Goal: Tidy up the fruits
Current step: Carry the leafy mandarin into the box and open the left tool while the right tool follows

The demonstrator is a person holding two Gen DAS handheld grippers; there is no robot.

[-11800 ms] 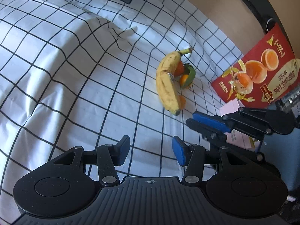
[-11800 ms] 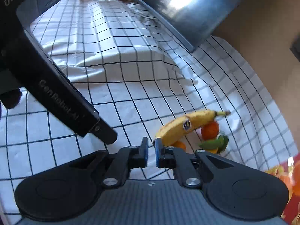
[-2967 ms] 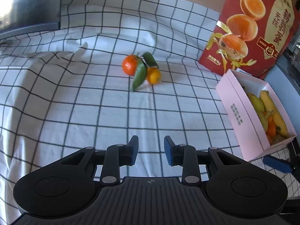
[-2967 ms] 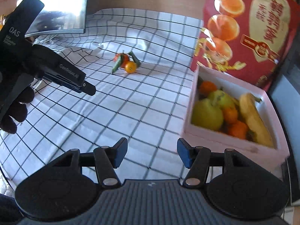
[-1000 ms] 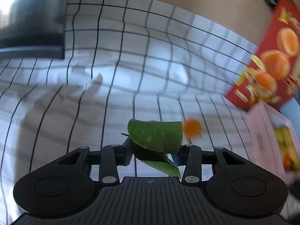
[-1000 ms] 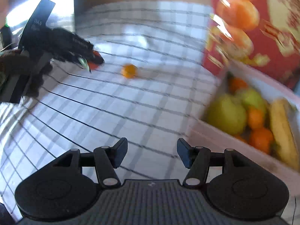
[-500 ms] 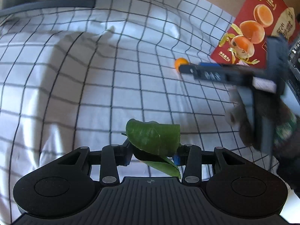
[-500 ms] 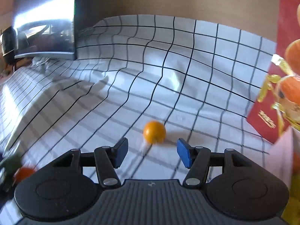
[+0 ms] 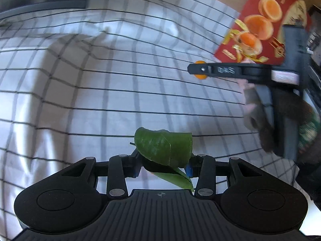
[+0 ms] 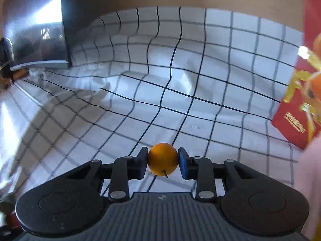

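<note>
Since a moment ago, your left hand-held gripper (image 9: 163, 165) is carrying the leafy orange (image 9: 163, 150) half-closed around it, clear of the checked cloth (image 9: 100, 92). Your right hand-held gripper (image 10: 163, 163) has just been closing and is now pinching the small orange (image 10: 163, 159) near the cloth's right edge, beside the red box (image 10: 301, 110). Both are looking ready for boxing.

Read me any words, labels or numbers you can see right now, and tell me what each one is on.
"DAS": on the side of the right gripper arm, left wrist view.
Gold characters on the red box: too blurred to read.
Gold print on the same red box in the right wrist view: blurred, unreadable.
</note>
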